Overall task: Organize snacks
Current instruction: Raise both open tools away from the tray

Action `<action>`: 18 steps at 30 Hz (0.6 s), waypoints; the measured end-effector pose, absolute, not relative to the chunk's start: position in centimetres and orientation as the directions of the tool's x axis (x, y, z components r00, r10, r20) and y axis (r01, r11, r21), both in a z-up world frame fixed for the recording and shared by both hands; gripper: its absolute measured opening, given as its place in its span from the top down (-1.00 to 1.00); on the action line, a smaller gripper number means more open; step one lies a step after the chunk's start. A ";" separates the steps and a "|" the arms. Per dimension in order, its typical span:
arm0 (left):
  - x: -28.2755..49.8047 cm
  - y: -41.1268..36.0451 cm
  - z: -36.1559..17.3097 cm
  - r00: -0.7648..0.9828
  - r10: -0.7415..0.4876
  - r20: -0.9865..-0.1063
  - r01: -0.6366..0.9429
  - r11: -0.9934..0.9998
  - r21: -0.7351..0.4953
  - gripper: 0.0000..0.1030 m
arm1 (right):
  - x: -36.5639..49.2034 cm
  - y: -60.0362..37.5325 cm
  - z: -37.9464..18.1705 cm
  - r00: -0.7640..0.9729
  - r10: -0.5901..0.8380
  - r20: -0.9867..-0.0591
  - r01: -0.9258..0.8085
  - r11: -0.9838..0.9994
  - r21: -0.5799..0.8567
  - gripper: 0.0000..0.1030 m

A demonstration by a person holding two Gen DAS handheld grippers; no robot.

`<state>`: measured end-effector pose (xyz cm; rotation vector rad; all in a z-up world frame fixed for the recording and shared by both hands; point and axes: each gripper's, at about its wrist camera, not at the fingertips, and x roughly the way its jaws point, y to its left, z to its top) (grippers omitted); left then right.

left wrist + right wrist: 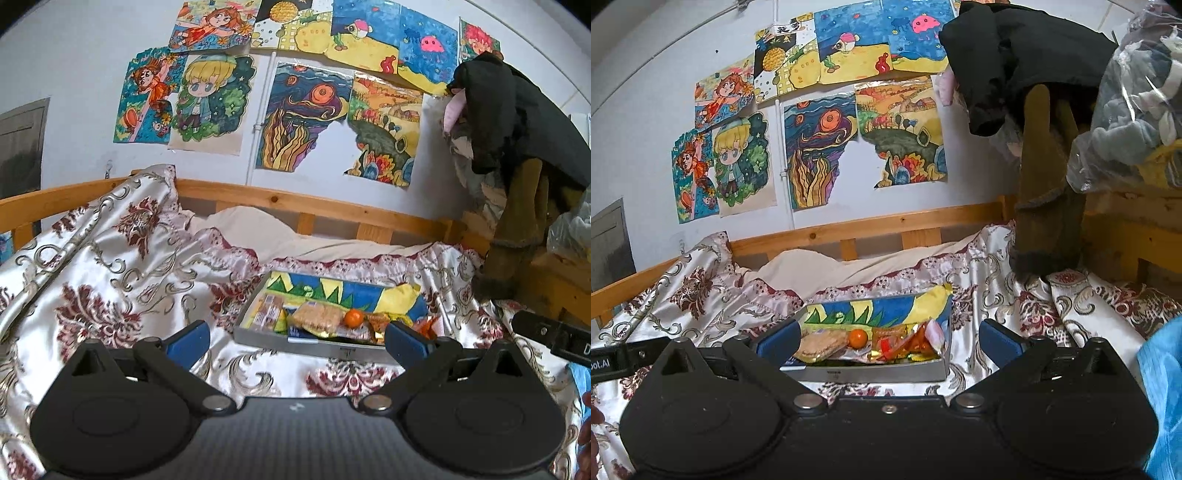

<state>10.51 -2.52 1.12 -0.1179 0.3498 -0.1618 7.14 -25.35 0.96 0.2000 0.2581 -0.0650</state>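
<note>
A grey box (258, 338) (886, 373) with a painted open lid (332, 291) (879, 310) lies on the bed cover. Inside are a cracker packet (317, 314) (823, 341), a small orange (352, 317) (857, 338), orange and red wrappers (908, 341) and other packets (267, 310). My left gripper (295, 338) is open and empty, just short of the box's near edge. My right gripper (886, 341) is open and empty, its fingers either side of the box's front. The right gripper's body (554, 336) shows in the left view.
The bed has a silky white and maroon patterned cover (110, 266) (1052, 314), a wooden rail (295, 203) (868, 225) and drawings on the wall (306, 110). Dark clothes (517, 129) (1034, 92) and a plastic bag (1137, 110) hang at the right.
</note>
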 end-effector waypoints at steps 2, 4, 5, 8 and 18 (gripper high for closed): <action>9.8 -2.6 0.9 0.925 -0.174 -0.337 0.137 0.982 -0.130 -0.99 | 6.7 -25.1 0.9 0.962 -0.034 -0.269 0.087 0.979 0.186 -0.99; 9.2 -2.7 0.7 0.925 -0.165 -0.342 0.133 0.984 -0.116 -0.99 | 6.2 -24.8 0.7 0.959 -0.029 -0.281 0.082 0.980 0.181 -0.99; 9.0 -2.7 0.7 0.926 -0.160 -0.343 0.129 0.985 -0.112 -0.99 | 5.9 -24.6 0.6 0.958 -0.027 -0.287 0.081 0.981 0.179 -0.99; 8.3 -2.5 0.5 0.929 -0.130 -0.347 0.095 0.989 -0.117 -0.99 | 5.1 -24.0 0.3 0.952 -0.017 -0.306 0.072 0.983 0.167 -0.99; 6.4 -2.0 -0.3 0.913 -0.091 -0.397 0.057 0.994 -0.097 -0.99 | 2.5 -22.6 0.0 0.943 0.023 -0.333 0.033 0.987 0.160 -0.99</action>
